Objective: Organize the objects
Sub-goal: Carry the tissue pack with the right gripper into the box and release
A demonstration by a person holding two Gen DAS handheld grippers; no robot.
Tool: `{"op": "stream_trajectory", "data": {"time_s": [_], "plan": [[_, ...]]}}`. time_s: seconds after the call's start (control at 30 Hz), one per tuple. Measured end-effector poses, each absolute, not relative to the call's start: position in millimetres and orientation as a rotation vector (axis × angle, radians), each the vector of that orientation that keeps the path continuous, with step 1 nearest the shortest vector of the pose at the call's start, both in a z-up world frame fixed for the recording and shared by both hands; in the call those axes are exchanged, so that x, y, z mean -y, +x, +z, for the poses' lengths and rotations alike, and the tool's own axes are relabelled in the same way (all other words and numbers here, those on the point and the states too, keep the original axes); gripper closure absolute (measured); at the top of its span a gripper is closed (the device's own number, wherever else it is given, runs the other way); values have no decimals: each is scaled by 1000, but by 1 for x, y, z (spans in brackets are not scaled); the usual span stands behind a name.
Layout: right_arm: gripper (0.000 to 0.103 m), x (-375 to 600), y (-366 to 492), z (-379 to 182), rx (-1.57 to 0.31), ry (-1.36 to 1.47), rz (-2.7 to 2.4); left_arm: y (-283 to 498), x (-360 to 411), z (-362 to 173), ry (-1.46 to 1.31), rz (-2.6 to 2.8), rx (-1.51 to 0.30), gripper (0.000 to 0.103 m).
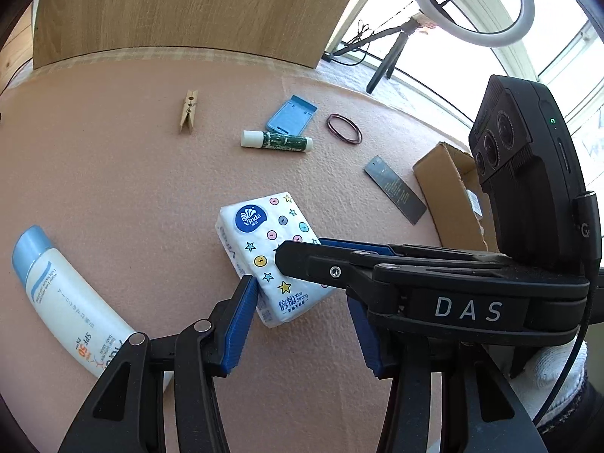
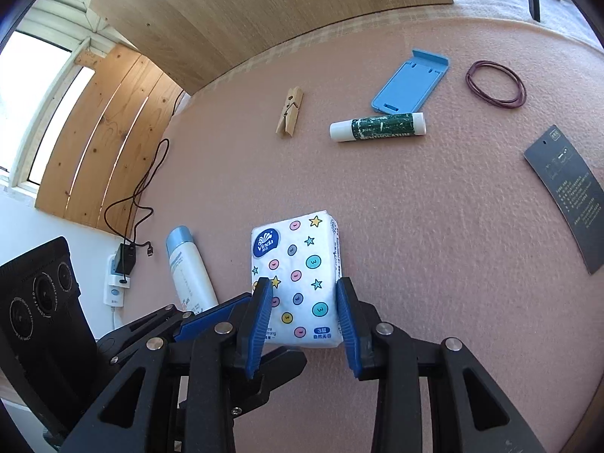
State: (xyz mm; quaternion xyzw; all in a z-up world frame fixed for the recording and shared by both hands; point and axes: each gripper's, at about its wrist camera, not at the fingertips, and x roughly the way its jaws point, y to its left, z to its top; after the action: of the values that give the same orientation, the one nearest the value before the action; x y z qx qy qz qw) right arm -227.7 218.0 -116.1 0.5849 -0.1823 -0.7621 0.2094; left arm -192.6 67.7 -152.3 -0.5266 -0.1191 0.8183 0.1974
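We have the tissue pack (image 2: pixel 296 275) clamped across its width in the right gripper (image 2: pixel 304 313), blue pads pressed on both long sides, so it rides label-up and will not swing. It looks lifted off the pink mat (image 2: pixel 434 226), likely heading for the cardboard box (image 1: pixel 449 196) to the pack's right. The left gripper (image 1: pixel 302 324) hangs part-open beside the pack; one pad is near the pack's corner, and we can't tell whether it touches. Left of the pack lies the sunscreen tube (image 1: pixel 64 302). Beyond the pack: clothespin (image 2: pixel 288 112), lip balm (image 2: pixel 377 126), blue stand (image 2: pixel 409 81), rubber bands (image 2: pixel 495 83). The black tag (image 2: pixel 568 192) is to its right.
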Motion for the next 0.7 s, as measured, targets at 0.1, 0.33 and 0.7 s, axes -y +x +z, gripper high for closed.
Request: {"op": "stream_trajectory", "data": {"time_s": [0.1, 0.33, 0.7], "plan": [[71, -235, -215, -106, 522, 1607, -2162, -186, -85, -143, -1447, 2273, 316, 51], [71, -283, -192, -76, 564, 1545, -2274, -175, -134, -113, -1356, 2237, 230, 51], [71, -376, -151, -38, 668, 1488, -2465, -164, -229, -82, -1231, 2105, 111, 51]]}}
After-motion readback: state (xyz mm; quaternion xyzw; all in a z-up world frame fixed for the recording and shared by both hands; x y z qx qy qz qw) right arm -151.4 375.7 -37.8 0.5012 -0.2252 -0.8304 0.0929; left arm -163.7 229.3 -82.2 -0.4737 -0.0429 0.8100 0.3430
